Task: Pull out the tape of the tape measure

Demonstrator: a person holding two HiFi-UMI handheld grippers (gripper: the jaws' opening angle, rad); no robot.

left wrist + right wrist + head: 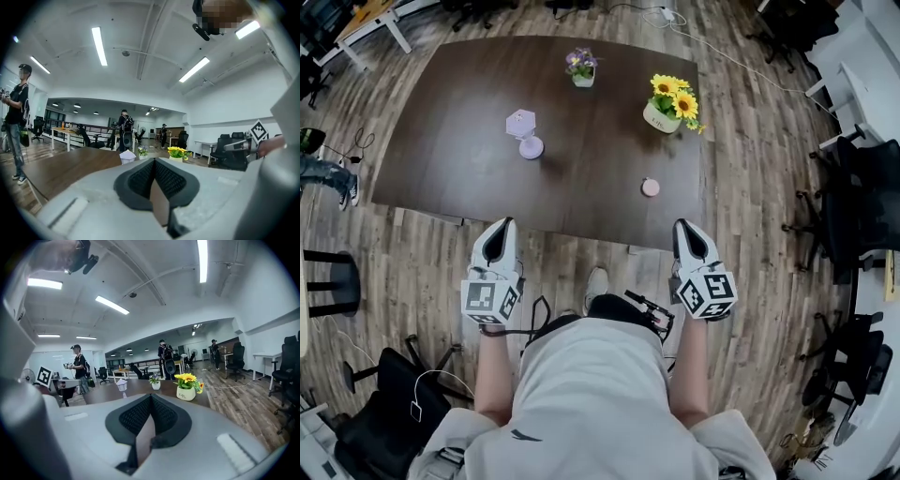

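Observation:
The tape measure (650, 187), a small round pink case, lies on the dark wooden table (469, 159) near its front right edge. Both grippers hover in front of the table's near edge, short of it. My left gripper (503, 225) is at the left, jaws pressed together with nothing between them. My right gripper (682, 226) is shut and empty too, just right of and nearer than the tape measure. The left gripper (153, 161) and the right gripper (150, 398) point level across the table in their own views. Neither gripper view shows the tape measure.
A sunflower pot (670, 105) stands behind the tape measure. A pale purple lantern (525, 133) is at mid-left, and a small purple flower pot (581, 68) at the back. Office chairs (862, 202) line the right side. People stand beyond the table (124, 129).

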